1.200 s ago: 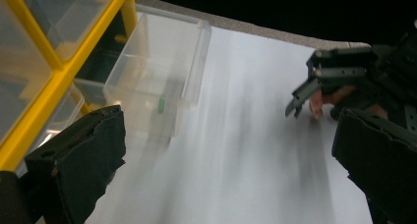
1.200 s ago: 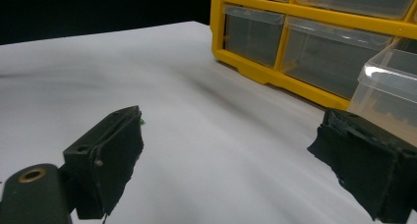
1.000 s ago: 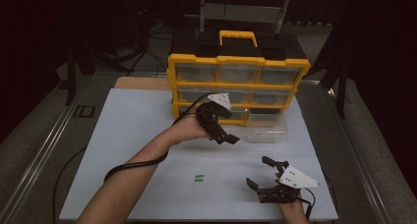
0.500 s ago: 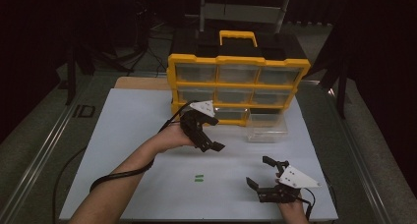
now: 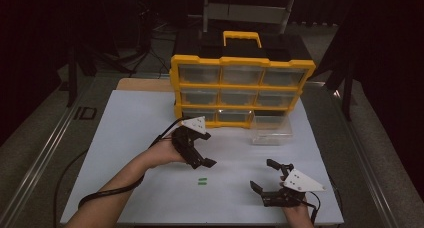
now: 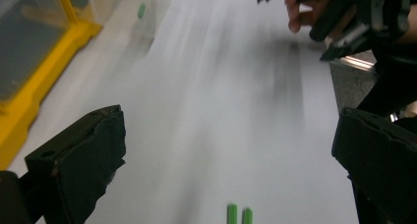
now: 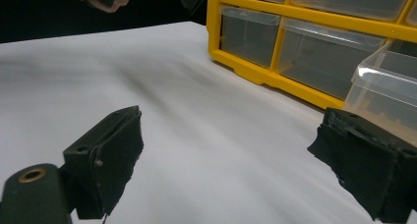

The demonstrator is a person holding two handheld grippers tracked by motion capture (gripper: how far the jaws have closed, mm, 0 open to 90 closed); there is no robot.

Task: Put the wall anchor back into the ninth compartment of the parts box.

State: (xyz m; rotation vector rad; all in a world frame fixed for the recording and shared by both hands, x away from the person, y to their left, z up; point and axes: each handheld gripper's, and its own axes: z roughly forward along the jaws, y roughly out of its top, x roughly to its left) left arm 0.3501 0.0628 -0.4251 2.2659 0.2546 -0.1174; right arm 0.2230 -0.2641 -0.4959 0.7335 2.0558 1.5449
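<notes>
Two tiny green sticks (image 5: 202, 181) lie side by side, flat on the white table (image 5: 125, 138), near the middle and toward the near edge. A big yellow box of clear drawers (image 5: 242, 90) stands at the far side. One clear drawer (image 5: 272, 130) sits out on the table just in front of it, to the right. The left gripper (image 5: 204, 160) hangs just beyond the sticks, jaws wide apart, nothing between them. The right gripper (image 5: 267, 175) rests near the right, jaws apart too
</notes>
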